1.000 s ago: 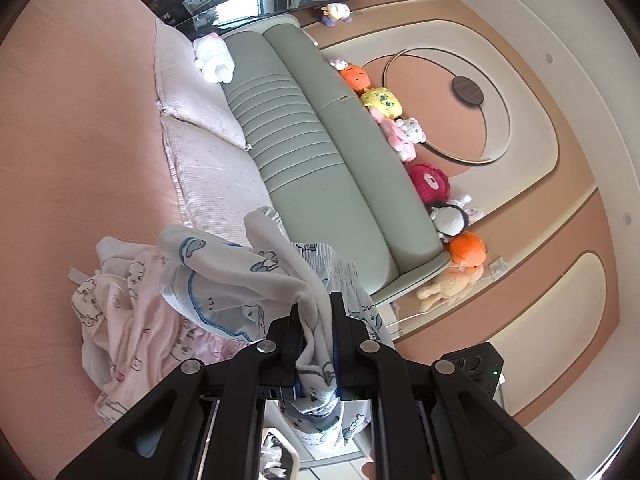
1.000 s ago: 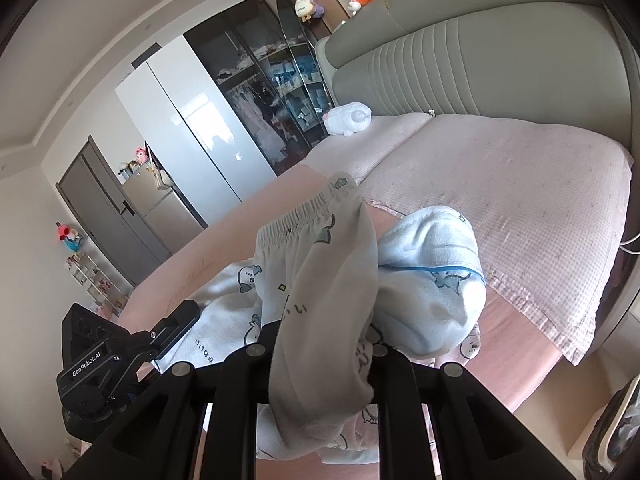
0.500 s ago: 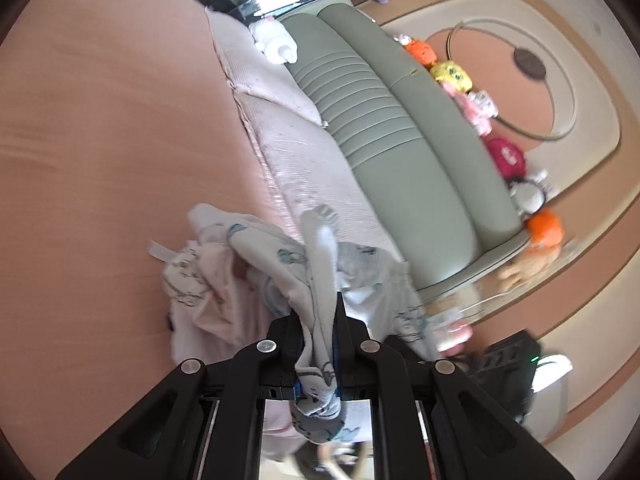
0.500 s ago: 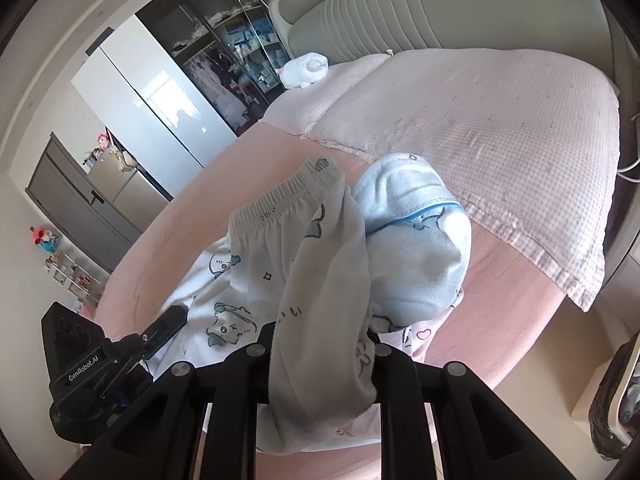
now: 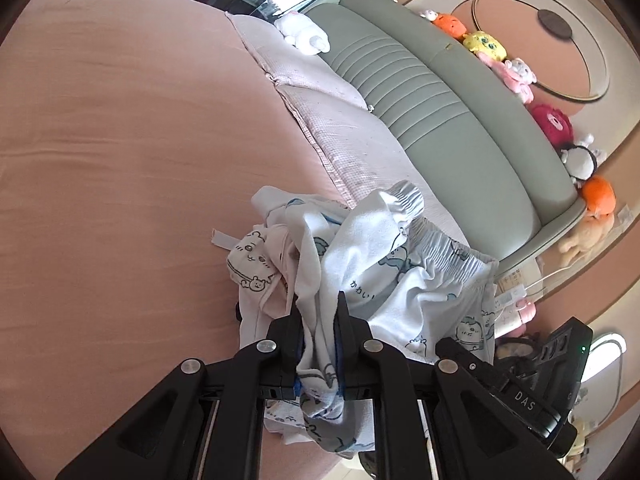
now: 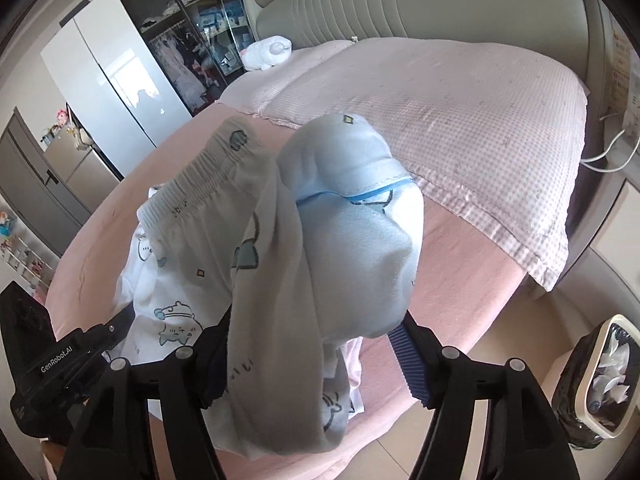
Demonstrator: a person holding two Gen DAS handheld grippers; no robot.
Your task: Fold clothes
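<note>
Left gripper (image 5: 318, 334) clamped tight on printed pants (image 5: 404, 280), soft crumpled cotton, ruffled elastic waistband, heaped at the near right edge of the pink bed (image 5: 120, 140). Right gripper (image 6: 316, 336) opening, pants draped loose between.

clothes (image 5: 380, 264) heaped at the bed's (image 5: 120, 160) corner
pillows (image 5: 344, 136) behind the heap, headboard (image 5: 440, 92) beyond; bin (image 6: 596, 384) on the floor beside the bed.

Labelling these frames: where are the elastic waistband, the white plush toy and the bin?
elastic waistband (image 6: 200, 196), right wrist view, gathered band.
white plush toy (image 5: 304, 36), left wrist view, body.
bin (image 6: 596, 380), right wrist view, pale rim.
</note>
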